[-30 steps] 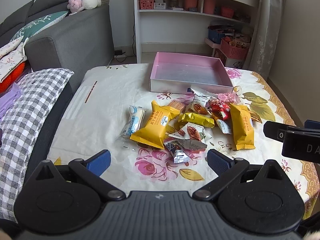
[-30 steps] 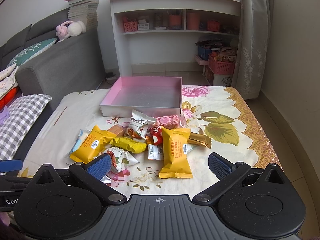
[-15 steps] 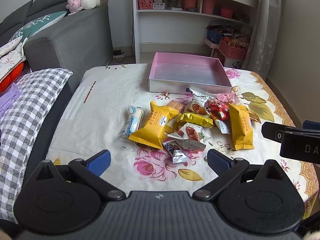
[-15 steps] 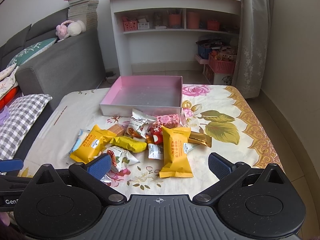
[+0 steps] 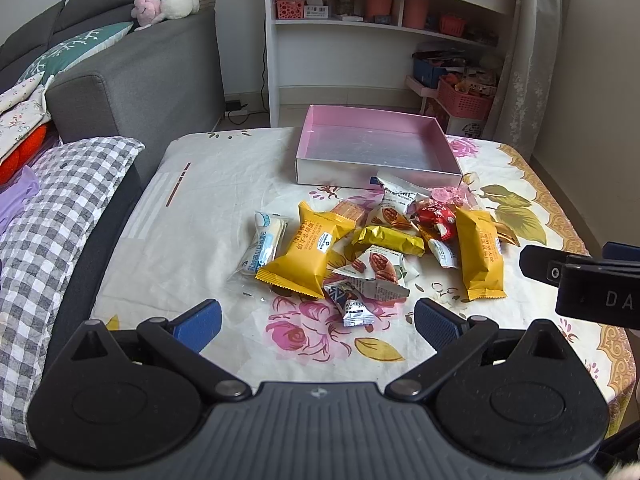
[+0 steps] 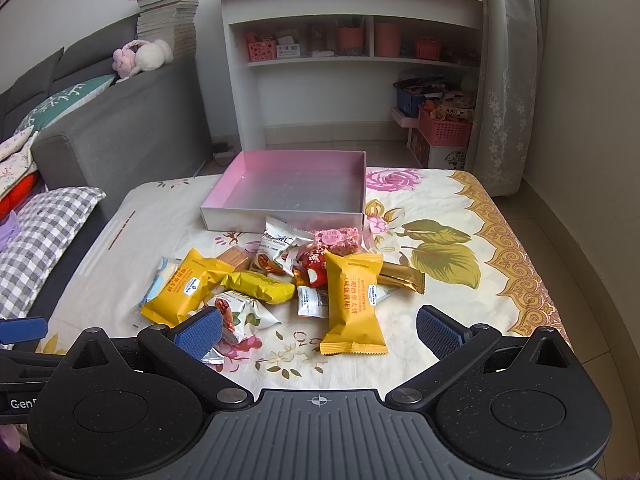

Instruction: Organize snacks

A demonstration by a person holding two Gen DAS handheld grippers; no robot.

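Observation:
A heap of wrapped snacks lies mid-table on a floral cloth: a yellow packet (image 5: 306,250), another yellow packet (image 5: 480,252) (image 6: 354,300), a gold bar (image 5: 388,240), a nut packet (image 5: 376,266), a red sweet (image 5: 434,216), a white-blue packet (image 5: 264,246) and a small blue sachet (image 5: 354,306). An empty pink box (image 5: 376,176) (image 6: 280,220) stands behind them. My left gripper (image 5: 318,320) is open and empty, near the sachet. My right gripper (image 6: 320,330) is open and empty, in front of the yellow packet.
A grey sofa (image 5: 132,80) with a checked cushion (image 5: 48,216) runs along the left. A white shelf unit (image 5: 384,40) stands behind the table. The right gripper's body (image 5: 588,280) shows at the right edge of the left wrist view.
Both grippers have stayed almost still; the left view has shifted very slightly. Nothing was taken hold of or moved.

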